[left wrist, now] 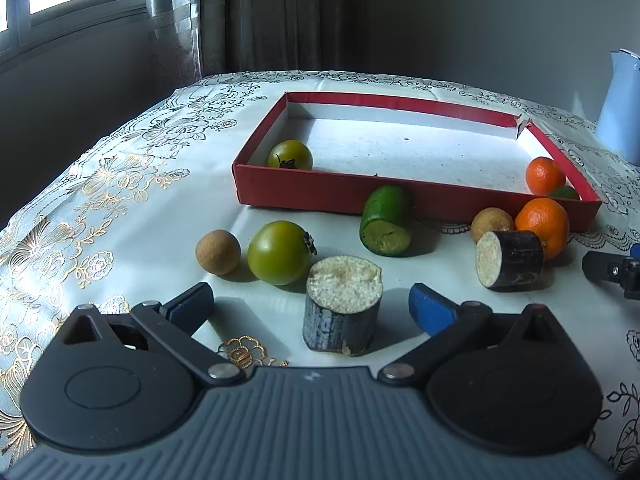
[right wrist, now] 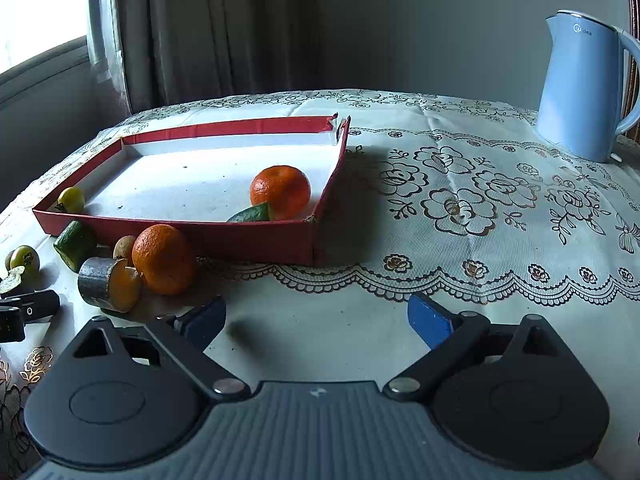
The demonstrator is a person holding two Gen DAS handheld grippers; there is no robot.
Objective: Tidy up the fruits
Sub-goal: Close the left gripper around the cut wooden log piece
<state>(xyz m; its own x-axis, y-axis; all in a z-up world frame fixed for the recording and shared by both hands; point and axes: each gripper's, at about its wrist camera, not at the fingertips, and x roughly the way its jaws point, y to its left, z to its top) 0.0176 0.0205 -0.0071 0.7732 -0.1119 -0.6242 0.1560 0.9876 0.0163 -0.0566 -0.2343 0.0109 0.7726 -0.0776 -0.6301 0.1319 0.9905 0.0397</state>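
Left wrist view: left hand-held gripper (left wrist: 310, 304) spread wide, pinching nothing, with an upright dark cane stub (left wrist: 342, 304) standing between the fingers, nearer the right one and apparently touching neither. Just ahead and to the left, a green tomato (left wrist: 280, 252) and a brown longan (left wrist: 218, 252); straight ahead, a cut cucumber piece (left wrist: 388, 220) close against the near wall of the red box (left wrist: 304, 192); ahead and to the right, a lying cane piece (left wrist: 510, 260), a second longan (left wrist: 491, 224) and a mandarin (left wrist: 544, 226) bunched together. Already inside the box: a small green tomato (left wrist: 291, 155) far ahead-left and another mandarin (left wrist: 544, 176) far ahead-right. Likely trouble here: closing off-centre and toppling the stub, or pushing it into the green tomato near its left and sending that rolling toward the tabletop (left wrist: 132, 248) edge. Also possible: slipping on the rough bark, or clipping the box wall on the way over and shoving the cucumber piece. Right wrist view: right hand-held gripper (right wrist: 319, 317) likewise spread, only bare cloth between the fingers, nothing held. Ahead and to the left, the mandarin and the lying cane piece side by side, touching or nearly so; farther left, the tip of the left hand-held gripper. Risk on this side: reaching leftward into that cluster, meeting the other gripper, or nudging the round fruit away before closing. Far ahead-right, a blue kettle (right wrist: 580, 88), well apart and probably no hazard.
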